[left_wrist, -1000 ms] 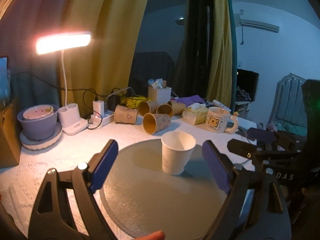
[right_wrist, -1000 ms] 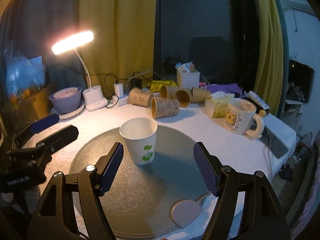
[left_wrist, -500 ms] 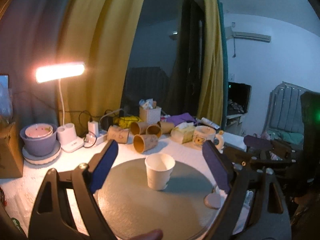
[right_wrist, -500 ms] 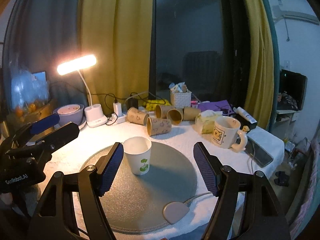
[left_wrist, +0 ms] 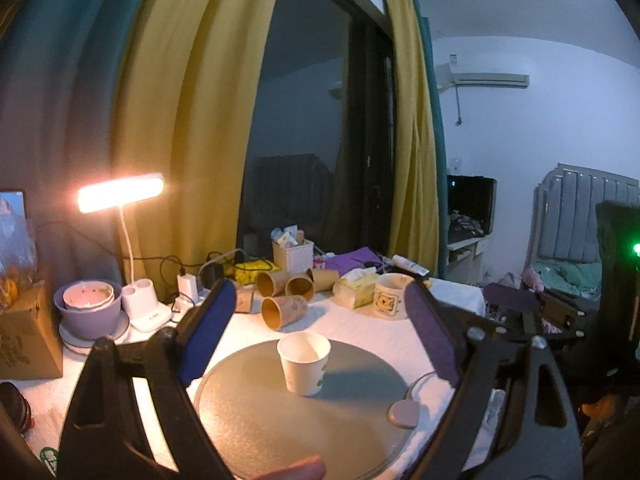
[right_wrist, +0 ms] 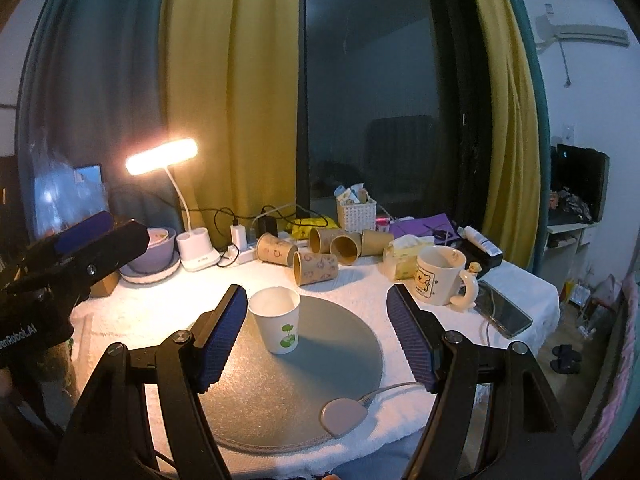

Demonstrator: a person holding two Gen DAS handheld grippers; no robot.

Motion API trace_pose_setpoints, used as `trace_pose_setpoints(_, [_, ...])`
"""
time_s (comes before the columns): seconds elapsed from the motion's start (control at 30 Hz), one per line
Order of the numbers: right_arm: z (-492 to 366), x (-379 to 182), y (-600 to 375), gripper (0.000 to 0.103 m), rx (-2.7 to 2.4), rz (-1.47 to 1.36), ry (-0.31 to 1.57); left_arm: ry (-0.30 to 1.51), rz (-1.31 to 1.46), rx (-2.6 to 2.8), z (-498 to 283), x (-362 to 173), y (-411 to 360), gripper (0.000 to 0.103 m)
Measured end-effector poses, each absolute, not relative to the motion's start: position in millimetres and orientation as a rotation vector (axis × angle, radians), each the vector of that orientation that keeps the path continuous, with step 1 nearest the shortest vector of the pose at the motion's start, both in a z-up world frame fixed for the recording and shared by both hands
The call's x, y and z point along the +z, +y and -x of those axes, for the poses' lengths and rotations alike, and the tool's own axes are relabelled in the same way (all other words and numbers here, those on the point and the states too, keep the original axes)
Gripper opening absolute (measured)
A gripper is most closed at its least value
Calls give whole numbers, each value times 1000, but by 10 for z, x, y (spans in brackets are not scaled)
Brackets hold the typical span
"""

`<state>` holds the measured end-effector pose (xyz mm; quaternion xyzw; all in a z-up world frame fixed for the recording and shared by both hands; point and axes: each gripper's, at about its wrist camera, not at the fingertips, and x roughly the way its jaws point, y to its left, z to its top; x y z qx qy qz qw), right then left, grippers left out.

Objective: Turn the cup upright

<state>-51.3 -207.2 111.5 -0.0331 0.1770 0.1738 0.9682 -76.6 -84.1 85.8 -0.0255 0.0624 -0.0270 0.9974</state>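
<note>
A white paper cup (left_wrist: 304, 363) with a green leaf print stands upright, mouth up, on the round grey mat (left_wrist: 256, 420). It also shows in the right wrist view (right_wrist: 277, 325) on the mat (right_wrist: 280, 396). My left gripper (left_wrist: 320, 332) is open and empty, raised well back from the cup. My right gripper (right_wrist: 316, 338) is open and empty, also back from the cup and above the mat's near edge. The left gripper also shows at the left of the right wrist view (right_wrist: 84, 248).
Several brown paper cups (right_wrist: 316, 266) lie on their sides at the back of the white-clothed table. A cartoon mug (right_wrist: 438, 274), tissue pack (right_wrist: 404, 256), phone (right_wrist: 502, 314), lit desk lamp (right_wrist: 162, 156), purple bowl (left_wrist: 88, 310) and white basket (right_wrist: 356, 216) stand around. A small grey pad (right_wrist: 344, 416) with a cable lies on the mat's near right.
Both grippers have pulled back and up from the cup, which now looks smaller and farther. The cup has stayed upright on the mat. Both grippers stay open.
</note>
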Motion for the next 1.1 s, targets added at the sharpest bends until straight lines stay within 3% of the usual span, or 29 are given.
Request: trace_pose_setpoints(1.1, [526, 1095, -2195, 75, 359, 34, 370, 148, 34, -55, 768, 820, -927, 87])
